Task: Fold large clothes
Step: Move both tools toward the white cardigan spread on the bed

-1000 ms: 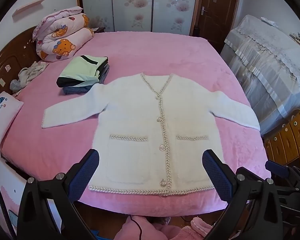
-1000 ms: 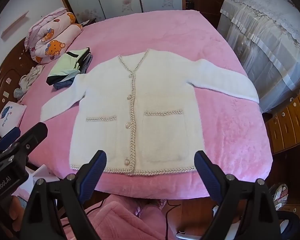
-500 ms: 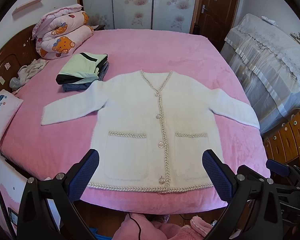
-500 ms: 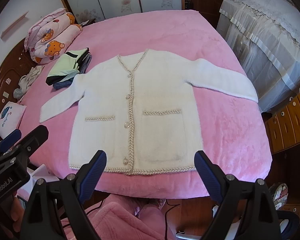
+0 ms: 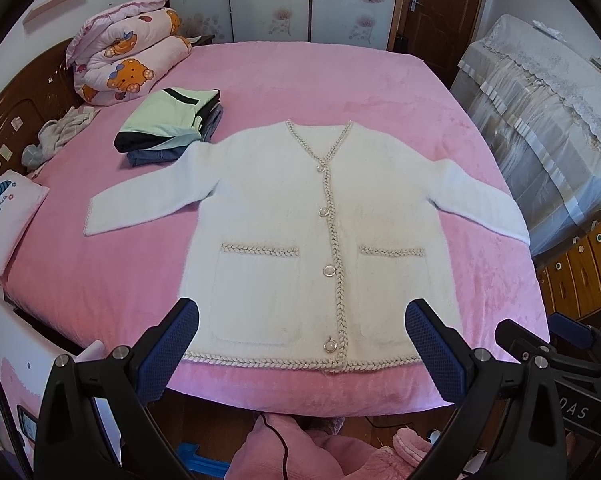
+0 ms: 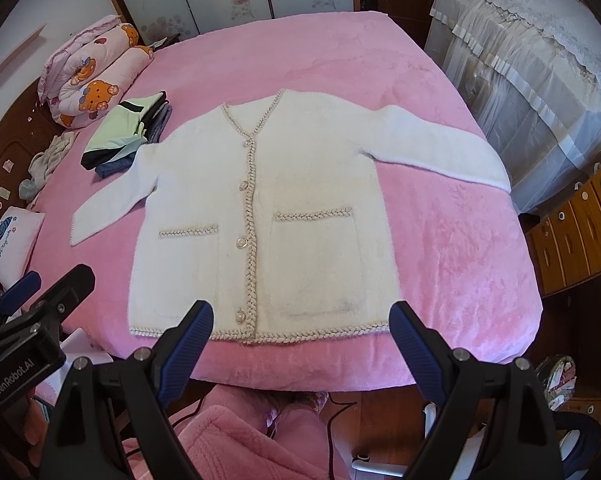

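Note:
A white fuzzy cardigan [image 5: 284,216] [image 6: 308,184] with braided beige trim, pearl buttons and two pockets lies flat, front up, on the pink bed [image 5: 308,80] [image 6: 292,56]. Both sleeves are spread outward, and the right cuff reaches the bed's right edge. My left gripper [image 5: 302,320] hovers open above the hem near the bed's front edge, holding nothing. My right gripper [image 6: 300,320] is likewise open over the hem, empty. The left gripper's body [image 6: 24,320] shows at the lower left of the right wrist view, and the right gripper's body [image 5: 560,360] at the lower right of the left wrist view.
A stack of folded clothes [image 5: 168,128] [image 6: 128,136] sits beside the left sleeve. A rolled cartoon quilt [image 5: 128,52] and a small pillow [image 5: 8,212] lie by the headboard. A lace-covered piece of furniture [image 5: 540,120] and wooden drawers [image 6: 576,220] stand to the right. Pink-robed legs [image 6: 240,440] stand at the foot.
Both grippers have shifted slightly; the cardigan sits a little higher in both views. Both stay open and the cardigan lies untouched.

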The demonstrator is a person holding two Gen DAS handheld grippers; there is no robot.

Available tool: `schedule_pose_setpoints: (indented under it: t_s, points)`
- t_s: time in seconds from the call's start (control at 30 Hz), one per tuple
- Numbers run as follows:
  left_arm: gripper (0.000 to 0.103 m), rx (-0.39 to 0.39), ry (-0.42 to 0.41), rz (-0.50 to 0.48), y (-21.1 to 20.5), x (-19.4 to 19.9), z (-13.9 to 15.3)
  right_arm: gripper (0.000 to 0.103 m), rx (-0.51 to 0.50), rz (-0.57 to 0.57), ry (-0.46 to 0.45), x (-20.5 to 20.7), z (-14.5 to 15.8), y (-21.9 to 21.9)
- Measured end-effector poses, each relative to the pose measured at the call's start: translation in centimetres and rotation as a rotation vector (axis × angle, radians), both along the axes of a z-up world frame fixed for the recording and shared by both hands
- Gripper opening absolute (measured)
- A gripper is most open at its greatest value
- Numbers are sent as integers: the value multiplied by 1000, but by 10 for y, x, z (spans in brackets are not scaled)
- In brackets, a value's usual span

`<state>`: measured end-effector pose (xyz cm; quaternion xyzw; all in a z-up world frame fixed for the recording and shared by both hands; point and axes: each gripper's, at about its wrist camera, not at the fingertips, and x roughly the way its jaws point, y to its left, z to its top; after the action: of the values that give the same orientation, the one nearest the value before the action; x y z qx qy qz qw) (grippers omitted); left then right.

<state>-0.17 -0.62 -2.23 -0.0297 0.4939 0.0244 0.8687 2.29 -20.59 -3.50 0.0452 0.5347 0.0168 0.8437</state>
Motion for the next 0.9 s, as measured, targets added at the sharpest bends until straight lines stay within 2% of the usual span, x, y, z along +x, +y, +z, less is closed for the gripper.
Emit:
schedule_pose_setpoints:
  t_s: [0.27,0.4,0.7,0.9]
  points:
    - [102,-8,39,30,6,-2,-17,90,2,2,18,2,-12,-1]
    - [102,75,13,8,4,-11,-26,90,29,-8,33,7,-21,-2]
    - [102,27,61,-1,22,-4,-35,90,-30,-10,29,27,-44,12]
    - [102,-45,127,28,62,12,-57,90,-73,53,30,41,-67,40]
